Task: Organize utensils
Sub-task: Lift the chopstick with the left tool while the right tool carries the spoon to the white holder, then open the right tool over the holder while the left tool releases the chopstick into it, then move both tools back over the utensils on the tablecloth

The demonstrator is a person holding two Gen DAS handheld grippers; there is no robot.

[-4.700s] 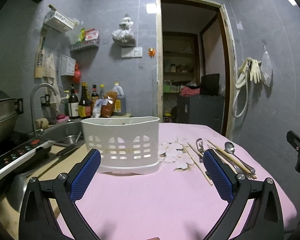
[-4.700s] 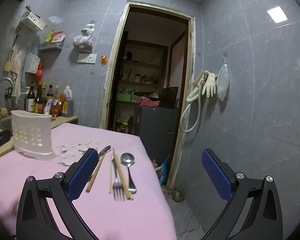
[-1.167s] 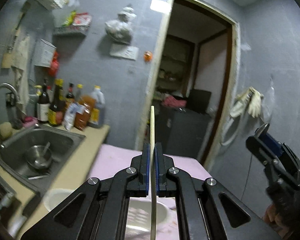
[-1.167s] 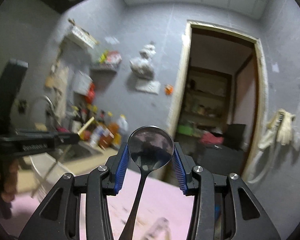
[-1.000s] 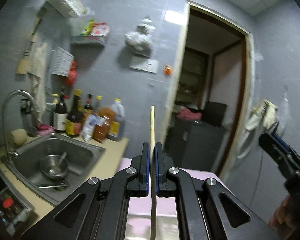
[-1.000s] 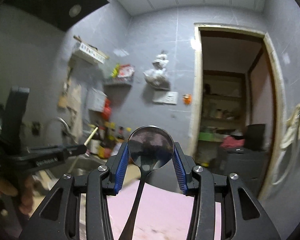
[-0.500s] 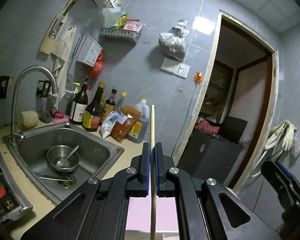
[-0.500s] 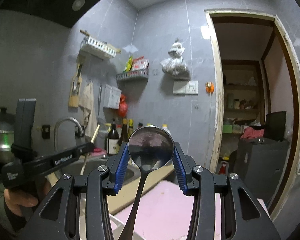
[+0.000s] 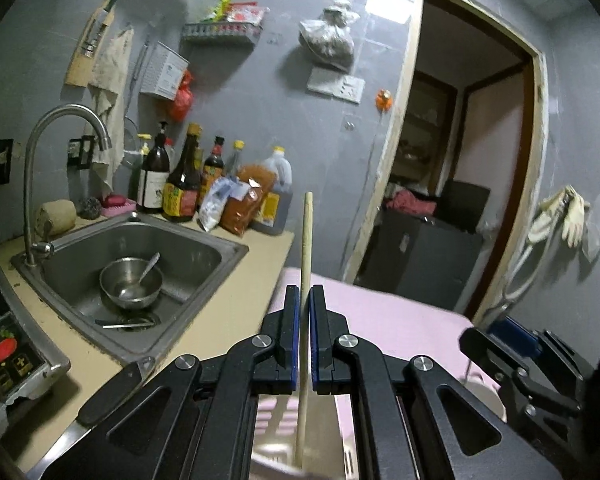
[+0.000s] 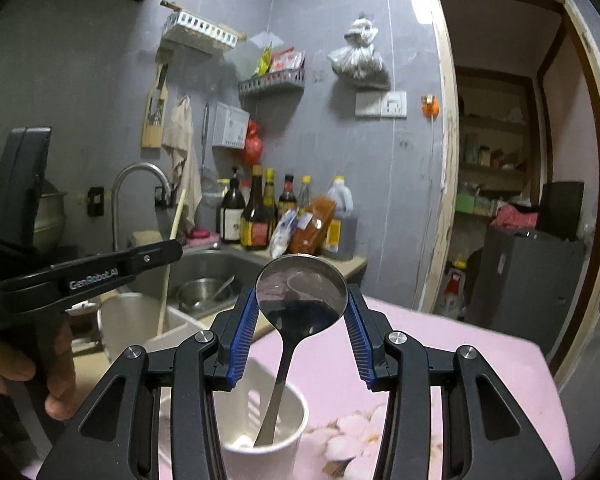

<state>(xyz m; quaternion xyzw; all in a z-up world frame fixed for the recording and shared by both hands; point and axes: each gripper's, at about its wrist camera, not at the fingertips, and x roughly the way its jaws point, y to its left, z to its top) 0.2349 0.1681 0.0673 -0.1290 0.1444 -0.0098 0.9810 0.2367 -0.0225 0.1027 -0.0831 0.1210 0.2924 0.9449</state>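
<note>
Left wrist view: the jaws of the left gripper (image 9: 304, 336) are clenched on a single wooden chopstick (image 9: 306, 248), which stands nearly upright between the blue pads, its upper end rising above them and its lower end reaching down into the white utensil holder (image 9: 278, 436) seen blurred below the jaws. The holder rests on the pink table (image 9: 400, 320). To the left of the table lies a steel sink (image 9: 204, 256) with a metal bowl (image 9: 130, 282) in it, a curved faucet (image 9: 40, 148) at its far corner and a row of sauce bottles (image 9: 180, 184) along the grey wall. At the right edge the right gripper (image 9: 512, 344) shows from the side.

Right wrist view: the jaws of the right gripper (image 10: 302, 328) are grasping a metal spoon (image 10: 300, 292) by the sides of its bowl, bowl uppermost. Its handle hangs straight down into the rounded end compartment of the utensil holder (image 10: 292, 436); whether the tip touches the bottom cannot be told. The holder sits on the pink table (image 10: 480, 364), beside a white flower print (image 10: 360, 432). On the left a hand (image 10: 24, 364) holds the left gripper (image 10: 168, 252), with the chopstick (image 10: 172, 252) slanting down through it toward the holder's far end. An open doorway (image 10: 512, 160) lies to the right.
</note>
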